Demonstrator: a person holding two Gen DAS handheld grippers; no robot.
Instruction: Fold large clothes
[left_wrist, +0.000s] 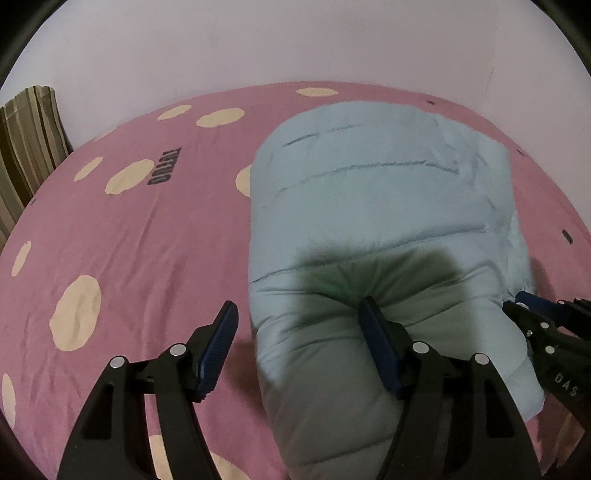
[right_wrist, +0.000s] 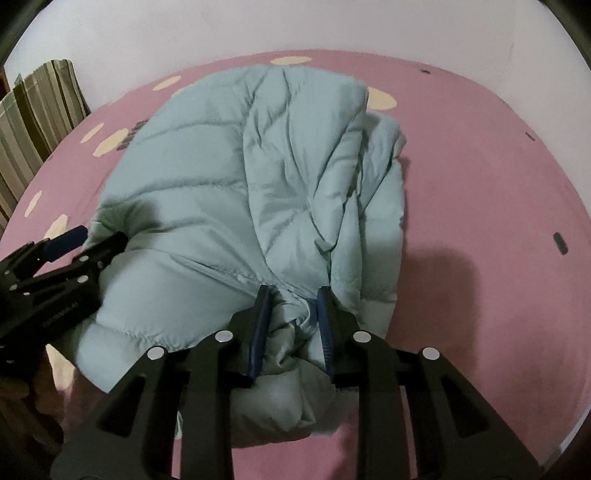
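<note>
The pale blue puffer jacket (right_wrist: 236, 192) lies on the pink spotted bed (left_wrist: 110, 240), already bundled into a thick, narrow shape whose long axis runs straight away from both tools, toward the white wall (left_wrist: 258, 44) beyond the bed's far edge.

The right tool (right_wrist: 291, 321) is the one that has it. Its two blue-padded fingers are drawn partway together with a bunched wad of the jacket's near end pinched between them (a cuff or hem corner, I cannot tell which). The rest of the jacket fans out ahead of it and to its left.

The left tool (left_wrist: 299, 350) is spread wide and grips nothing. Its right finger (left_wrist: 380, 350) presses on top of the jacket's near end, while its left finger (left_wrist: 218, 350) hangs over bare bedding just beside the jacket's left edge, so the tool straddles that edge rather than clasping it. In the right wrist view it shows low on the left, at the jacket's near left corner.

Both tools sit at the same near end, side by side. My reading is that the coming fold runs along the long axis, near end carried forward over the far end, and that the left tool must first close on its corner.
</note>
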